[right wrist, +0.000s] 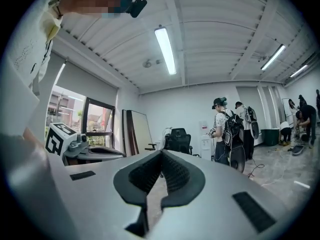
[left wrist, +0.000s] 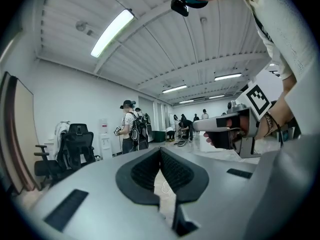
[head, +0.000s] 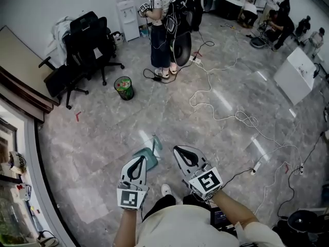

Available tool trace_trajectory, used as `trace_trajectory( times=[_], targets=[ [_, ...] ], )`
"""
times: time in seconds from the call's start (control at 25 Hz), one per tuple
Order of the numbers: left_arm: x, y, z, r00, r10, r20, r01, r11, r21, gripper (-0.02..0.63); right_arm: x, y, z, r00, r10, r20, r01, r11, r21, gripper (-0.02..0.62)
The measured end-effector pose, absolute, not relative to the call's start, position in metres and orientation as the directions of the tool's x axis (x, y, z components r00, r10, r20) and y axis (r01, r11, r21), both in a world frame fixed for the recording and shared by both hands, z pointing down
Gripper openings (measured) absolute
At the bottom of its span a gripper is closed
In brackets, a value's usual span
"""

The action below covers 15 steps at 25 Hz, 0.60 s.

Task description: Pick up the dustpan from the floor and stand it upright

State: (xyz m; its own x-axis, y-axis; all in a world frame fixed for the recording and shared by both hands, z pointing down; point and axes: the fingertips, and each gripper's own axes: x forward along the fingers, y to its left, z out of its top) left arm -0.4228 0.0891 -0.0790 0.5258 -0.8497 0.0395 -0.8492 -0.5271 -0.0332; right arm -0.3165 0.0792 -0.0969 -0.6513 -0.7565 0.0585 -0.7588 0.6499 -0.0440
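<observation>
My left tongs (head: 140, 159): clenched, empty | my right tongs (head: 179, 151): clenched, empty, beside the left | teal dustpan (head: 152, 158): on the floor (head: 97, 138), just past left tongs, partly hidden

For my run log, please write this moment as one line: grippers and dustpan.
left gripper: shut, empty | right gripper: shut, empty | dustpan: on floor, not held, upright unclear
</observation>
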Motion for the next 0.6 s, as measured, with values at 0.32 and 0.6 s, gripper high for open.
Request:
trace_trajectory(
  times=[0.32, 0.6],
  targets=[
    [-0.454, 0.1, -0.071, 0.45, -0.887, 0.103, -0.889, -0.456, -0.039, 0.012, -0.318, 0.076, -0.106, -0.667, -0.744, 0.046, -0.745, 0.666, -0.035, 0.017],
    [-0.472, 0.098, -0.071, 0.438, -0.894, 0.094, -0.897, -0.442, -0.02, 0.012, -0.335, 0.073, -0.121, -0.685, -0.728, 0.035, -0.727, 0.686, 0.035, 0.017]
  ],
)
